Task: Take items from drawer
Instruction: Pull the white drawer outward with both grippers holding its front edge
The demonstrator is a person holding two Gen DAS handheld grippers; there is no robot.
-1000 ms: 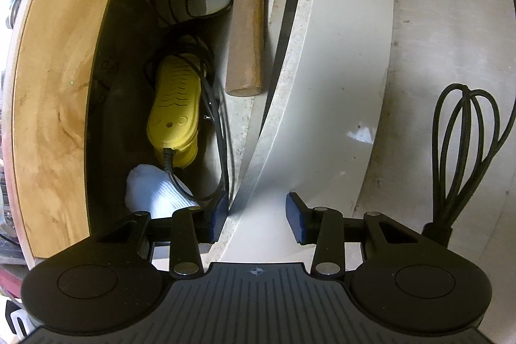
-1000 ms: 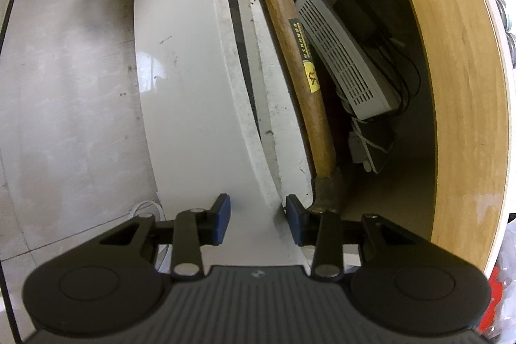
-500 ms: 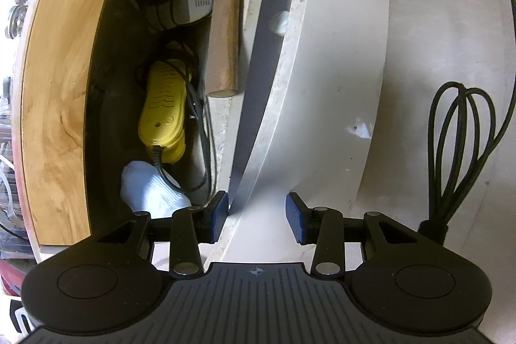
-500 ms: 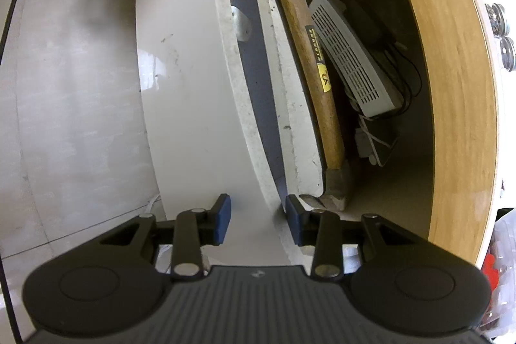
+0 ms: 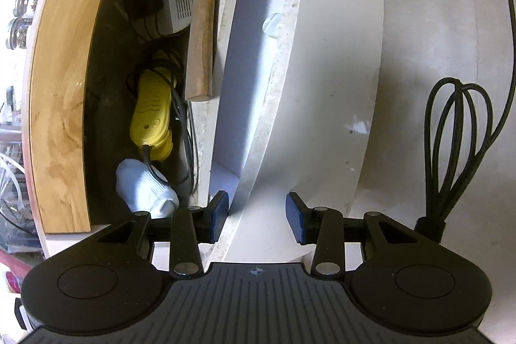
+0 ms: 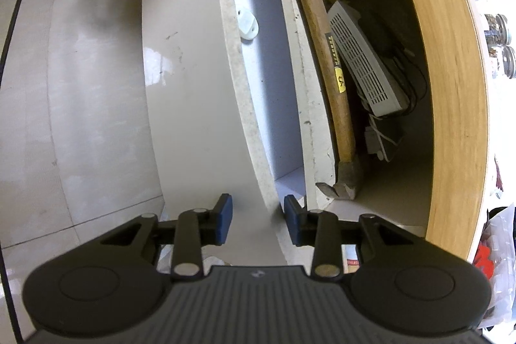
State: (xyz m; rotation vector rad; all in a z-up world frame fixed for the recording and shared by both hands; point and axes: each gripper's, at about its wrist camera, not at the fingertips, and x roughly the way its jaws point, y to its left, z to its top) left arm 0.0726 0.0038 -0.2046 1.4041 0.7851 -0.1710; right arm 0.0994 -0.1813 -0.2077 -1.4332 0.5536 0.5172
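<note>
Left wrist view: the left hand-held gripper (image 5: pixel 257 216) clamps the drawer front (image 5: pixel 322 86); the hammer (image 5: pixel 201 31) lies lengthwise inside, ahead-left.

Right wrist view: the right hand-held gripper (image 6: pixel 258 220) grips that panel (image 6: pixel 193 86); the hammer's head (image 6: pixel 342 182) sits nearer, just right.

The left gripper (image 5: pixel 257 216) angles downward, its blue pads (image 5: pixel 218 216) clamped at nine and three o'clock. The right gripper (image 6: pixel 258 219) tilts likewise, pads (image 6: pixel 224 219) closed at nine and three.
</note>
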